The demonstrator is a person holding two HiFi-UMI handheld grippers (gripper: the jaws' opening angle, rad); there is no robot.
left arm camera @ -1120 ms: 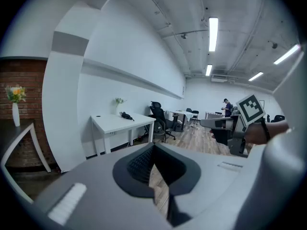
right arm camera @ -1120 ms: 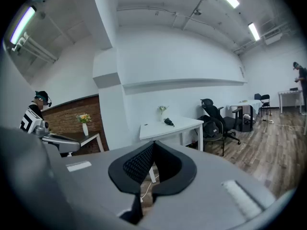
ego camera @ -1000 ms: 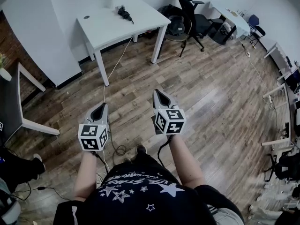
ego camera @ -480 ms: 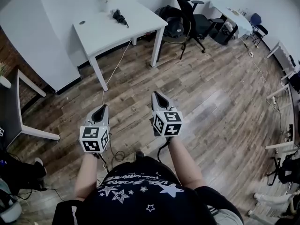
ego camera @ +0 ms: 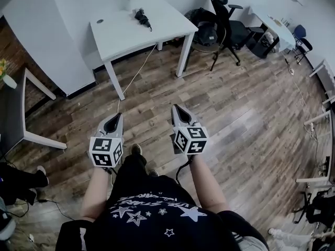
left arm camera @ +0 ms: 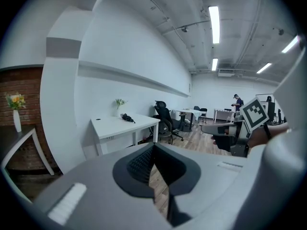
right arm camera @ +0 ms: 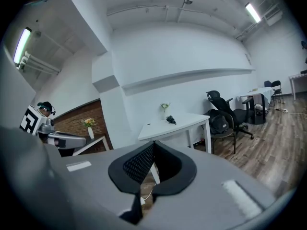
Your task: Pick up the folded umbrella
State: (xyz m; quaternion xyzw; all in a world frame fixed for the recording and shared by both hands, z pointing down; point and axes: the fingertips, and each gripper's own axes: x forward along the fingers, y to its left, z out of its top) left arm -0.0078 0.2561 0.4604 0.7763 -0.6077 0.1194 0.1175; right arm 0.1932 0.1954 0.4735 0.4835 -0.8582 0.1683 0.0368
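Head view: umbrella [ego camera: 142,18], folded, toward the counter's [ego camera: 125,38] far edge, well ahead of left gripper [ego camera: 115,118] and right gripper [ego camera: 177,110]; long axis running roughly away; neither clearly nearer.
Left gripper view: jaws closed, empty; umbrella [left arm camera: 127,118] ahead, slightly left.
Right gripper view: jaws closed, empty; umbrella [right arm camera: 171,120] ahead, slightly right.

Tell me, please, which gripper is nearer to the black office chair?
Right. The right gripper is down-left of the black office chair in the head view; the left gripper lies farther left, beyond the right one.
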